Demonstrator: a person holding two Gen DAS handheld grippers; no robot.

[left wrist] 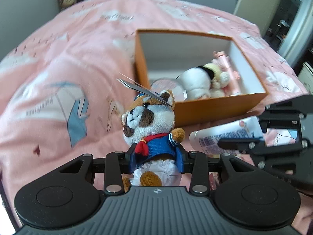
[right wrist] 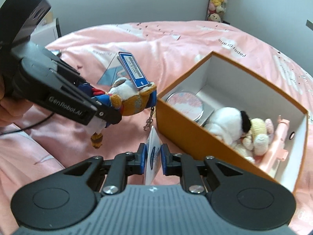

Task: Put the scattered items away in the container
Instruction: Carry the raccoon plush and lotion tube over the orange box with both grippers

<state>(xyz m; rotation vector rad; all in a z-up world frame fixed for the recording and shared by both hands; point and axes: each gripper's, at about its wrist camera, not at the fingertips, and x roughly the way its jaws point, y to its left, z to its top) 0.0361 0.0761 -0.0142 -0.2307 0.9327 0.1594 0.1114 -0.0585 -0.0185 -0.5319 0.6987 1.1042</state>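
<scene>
Your left gripper (left wrist: 156, 159) clamps the small brown-and-white plush animal in a blue sailor jacket (left wrist: 150, 125) at its waist, lifted off the bed. Your right gripper (right wrist: 153, 160) is nearly closed, pinching a white plastic tube with printed label (right wrist: 153, 154) edge-on between blue pads. Beyond both, the orange cardboard box with white lining (right wrist: 187, 129) sits open on the soft pink printed bedspread (left wrist: 88, 45), already containing a white plush toy (right wrist: 227, 123), a round tin and a pink item. Grey wall behind.
</scene>
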